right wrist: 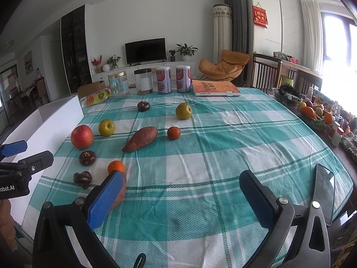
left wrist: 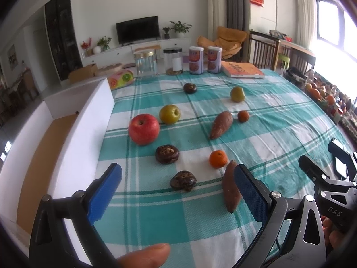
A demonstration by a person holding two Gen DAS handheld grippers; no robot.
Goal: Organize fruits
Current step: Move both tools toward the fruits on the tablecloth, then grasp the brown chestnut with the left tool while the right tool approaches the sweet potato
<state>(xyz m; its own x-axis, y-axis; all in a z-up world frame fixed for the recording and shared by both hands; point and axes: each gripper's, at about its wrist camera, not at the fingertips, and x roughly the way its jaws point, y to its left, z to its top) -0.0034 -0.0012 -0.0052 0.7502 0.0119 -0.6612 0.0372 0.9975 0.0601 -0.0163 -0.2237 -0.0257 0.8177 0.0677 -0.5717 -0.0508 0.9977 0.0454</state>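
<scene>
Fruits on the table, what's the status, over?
Both tools, left and right, open, empty. Red apple and other fruits loose on cloth. White box waiting. Nothing blocking.

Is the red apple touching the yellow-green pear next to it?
Apart. The right wrist view shows a strip of tablecloth between the red apple and the yellow-green pear; the left wrist view shows a narrower gap.

Near reddish-brown sweet potato (right wrist: 119, 193): the right gripper's blue-padded left finger (right wrist: 104, 198) is covering most of it in the right wrist view. White open cardboard box (left wrist: 73, 134): the left picture edge is cutting it off. Fruit basket at the table's right edge (right wrist: 312, 114): contents are showing too small to identify.
</scene>
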